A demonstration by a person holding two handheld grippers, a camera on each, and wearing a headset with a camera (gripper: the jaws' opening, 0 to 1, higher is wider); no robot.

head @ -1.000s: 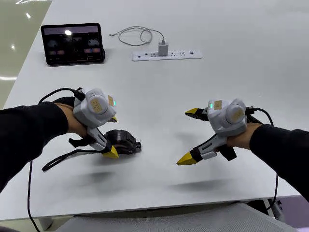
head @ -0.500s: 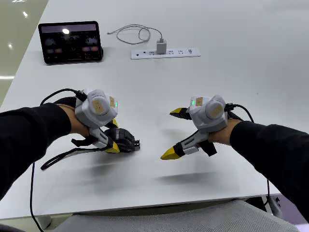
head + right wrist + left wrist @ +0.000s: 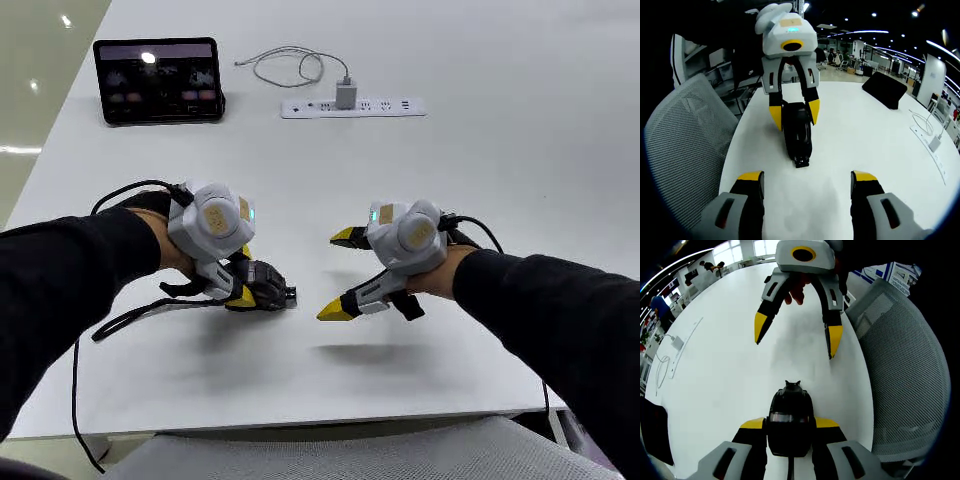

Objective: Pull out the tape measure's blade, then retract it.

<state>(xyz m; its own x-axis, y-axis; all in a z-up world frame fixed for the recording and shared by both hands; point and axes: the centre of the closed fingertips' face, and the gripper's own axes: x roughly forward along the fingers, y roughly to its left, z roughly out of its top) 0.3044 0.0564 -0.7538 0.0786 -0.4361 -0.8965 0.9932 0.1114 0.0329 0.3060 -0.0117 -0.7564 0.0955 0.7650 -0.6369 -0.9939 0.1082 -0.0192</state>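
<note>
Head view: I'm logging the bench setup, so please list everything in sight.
tape measure: 1, black, near left, on table
tablet: 1, black, far left
power strip: 1, white, far centre
charger: 1, white, plugged into power strip
cable: 1, grey, coiled beside charger
table: 1, white
chair: 1, grey mesh, near edge
left tongs: 1, white, yellow tips, shut on tape measure
right tongs: 1, white, yellow tips, open
sleeves: 2, black

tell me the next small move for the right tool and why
Probably ease the right tool forward and shut it on the blade tip. The left tool is shut on the tape measure, whose blade tip points at the right tool. That tool is open and short of it, and no blade is out yet.
</note>
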